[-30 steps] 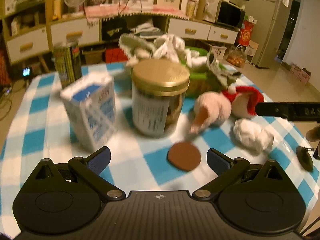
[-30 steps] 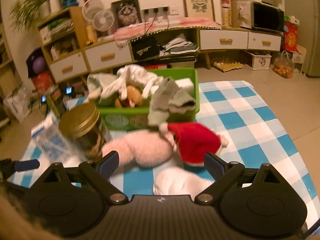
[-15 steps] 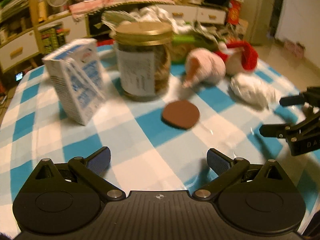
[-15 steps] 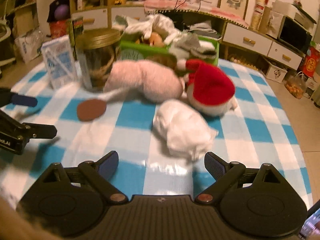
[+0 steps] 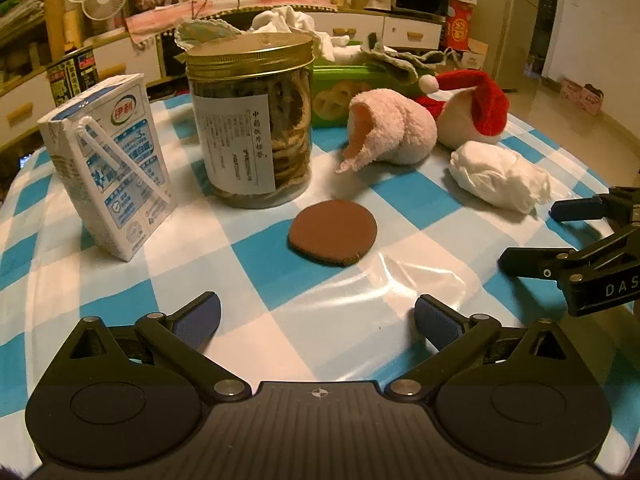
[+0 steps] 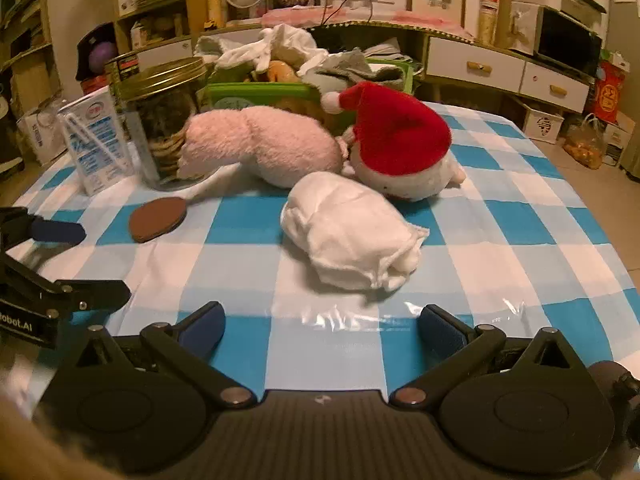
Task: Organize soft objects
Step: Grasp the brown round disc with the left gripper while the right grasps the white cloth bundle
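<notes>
A white cloth bundle (image 6: 352, 232) lies on the checked tablecloth just ahead of my right gripper (image 6: 320, 326), which is open and empty. Behind it lie a pink plush roll (image 6: 260, 146) and a red Santa hat plush (image 6: 396, 144). A green basket (image 6: 256, 94) heaped with soft items stands at the back. My left gripper (image 5: 318, 316) is open and empty, low over the table before a brown round pad (image 5: 333, 232). The bundle (image 5: 498, 176), pink roll (image 5: 390, 132), hat plush (image 5: 472, 108) and right gripper (image 5: 536, 236) also show in the left wrist view.
A gold-lidded jar (image 5: 252, 120) and a milk carton (image 5: 108, 164) stand at the left of the table; a dark can (image 5: 74, 74) is behind them. Drawers and shelves line the room beyond. The table edge falls away on the right (image 6: 600, 216).
Both grippers have pulled back and dropped low toward the table's near side, staying open. The soft objects have not moved.
</notes>
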